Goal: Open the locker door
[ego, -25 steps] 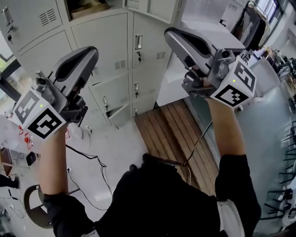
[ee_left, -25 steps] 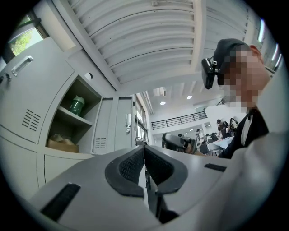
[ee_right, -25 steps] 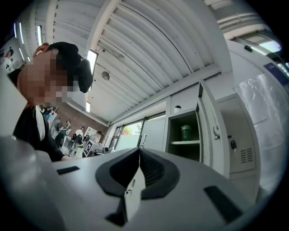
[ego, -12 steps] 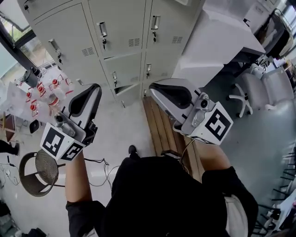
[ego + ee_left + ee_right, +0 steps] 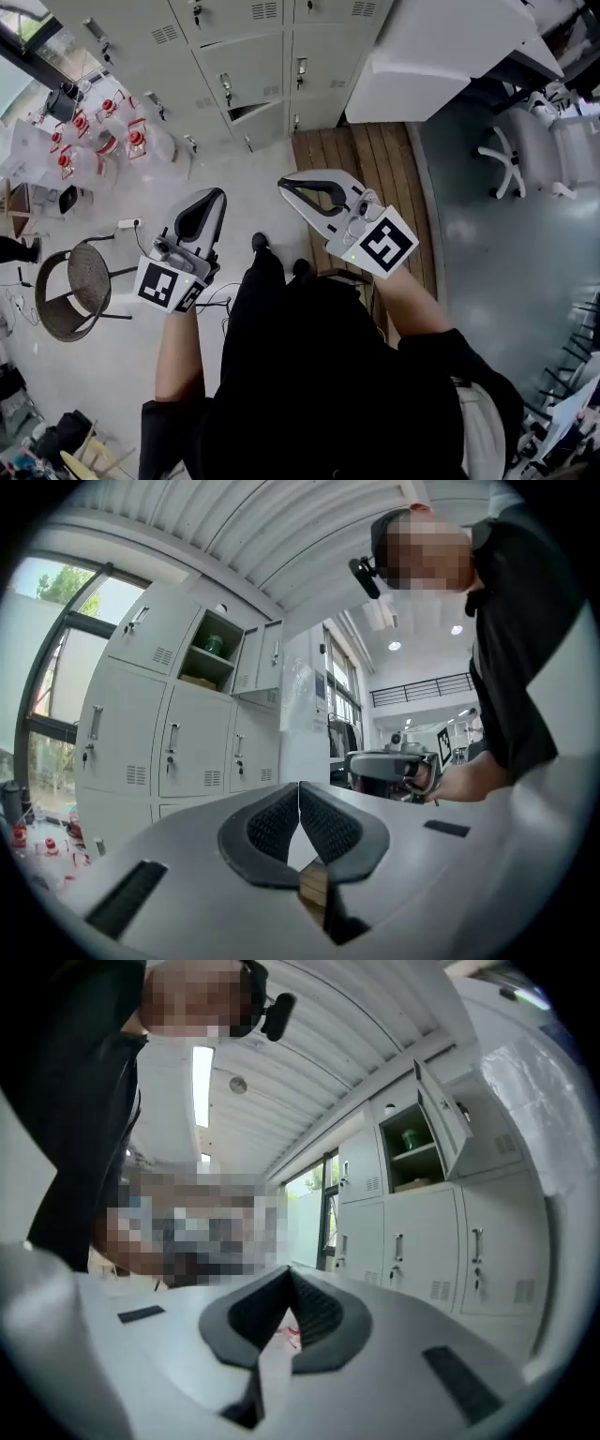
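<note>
The lockers (image 5: 253, 66) at 12 o'clock were pale grey with dark vent slots. The left gripper (image 5: 218, 194) and right gripper (image 5: 284, 184) were light grey with black ribbed pads (image 5: 272, 822), and their cubes (image 5: 382, 246) bore black-and-white squares. The slatted platform (image 5: 366, 159) at 1 o'clock was brown, the floor (image 5: 248, 178) off-white. Bottles (image 5: 136, 139) at 10 o'clock had red caps. The person's top (image 5: 309, 375) was black.

Bare floor (image 5: 255, 176) lies open before the lockers (image 5: 248, 56); chair (image 5: 67, 291) and bottles (image 5: 105, 141) crowd the left.
</note>
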Demonstrator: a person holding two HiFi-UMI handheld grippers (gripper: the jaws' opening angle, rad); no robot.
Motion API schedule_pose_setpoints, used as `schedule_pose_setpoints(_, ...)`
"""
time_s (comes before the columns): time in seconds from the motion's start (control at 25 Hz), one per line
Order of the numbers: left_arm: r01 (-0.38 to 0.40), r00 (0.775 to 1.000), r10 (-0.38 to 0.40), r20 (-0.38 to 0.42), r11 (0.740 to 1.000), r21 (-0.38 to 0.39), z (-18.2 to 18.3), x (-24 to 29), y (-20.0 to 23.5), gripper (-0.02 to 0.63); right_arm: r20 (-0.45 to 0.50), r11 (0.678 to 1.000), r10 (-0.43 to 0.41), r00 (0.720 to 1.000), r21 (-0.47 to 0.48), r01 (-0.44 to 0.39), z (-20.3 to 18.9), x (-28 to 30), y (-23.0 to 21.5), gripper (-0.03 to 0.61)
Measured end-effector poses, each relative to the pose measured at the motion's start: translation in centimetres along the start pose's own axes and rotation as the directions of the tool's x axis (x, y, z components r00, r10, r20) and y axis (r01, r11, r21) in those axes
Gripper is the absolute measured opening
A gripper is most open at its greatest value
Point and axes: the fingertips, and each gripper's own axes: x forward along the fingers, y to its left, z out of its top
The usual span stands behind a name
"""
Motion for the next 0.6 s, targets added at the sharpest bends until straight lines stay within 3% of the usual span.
schedule_pose_setpoints(0.12,0.0,1.0,0.0,-0.001,0.999,-0.045,-2.5,-0.6,-1.9,0.015,0.053,0.993,0.007,0.999,0.12,-0.013,-2.1,-0.9,1.5,0.012)
schedule_pose_setpoints(0.24,0.033,0.999,-0.034,-0.012,0.998,-0.046,-3.9,-1.3,-3.9,0.015,0.051,0.985,-0.013,0.999,0.174,0.004,-4.0,-2.0,3.3,0.012)
schedule_pose_setpoints(0.32,0.069,0.997,-0.069,-0.018,0.997,-0.031,-4.5,-1.9,-4.9,0.017,0.023,0.985,-0.026,0.999,0.171,0.022,-5.2,-2.3,4.5,0.012)
schedule_pose_setpoints(0.48,0.123,0.992,-0.123,0.004,0.991,-0.049,-5.3,-3.5,-5.5,0.017,-0.095,0.993,-0.082,0.992,0.079,0.09,-7.6,-2.0,6.5,0.012)
schedule_pose_setpoints(0.6,0.171,0.985,-0.172,0.004,0.983,-0.063,-5.2,-4.9,-5.7,0.015,-0.107,0.986,-0.12,0.987,0.1,0.131,-7.1,-1.6,7.8,0.012)
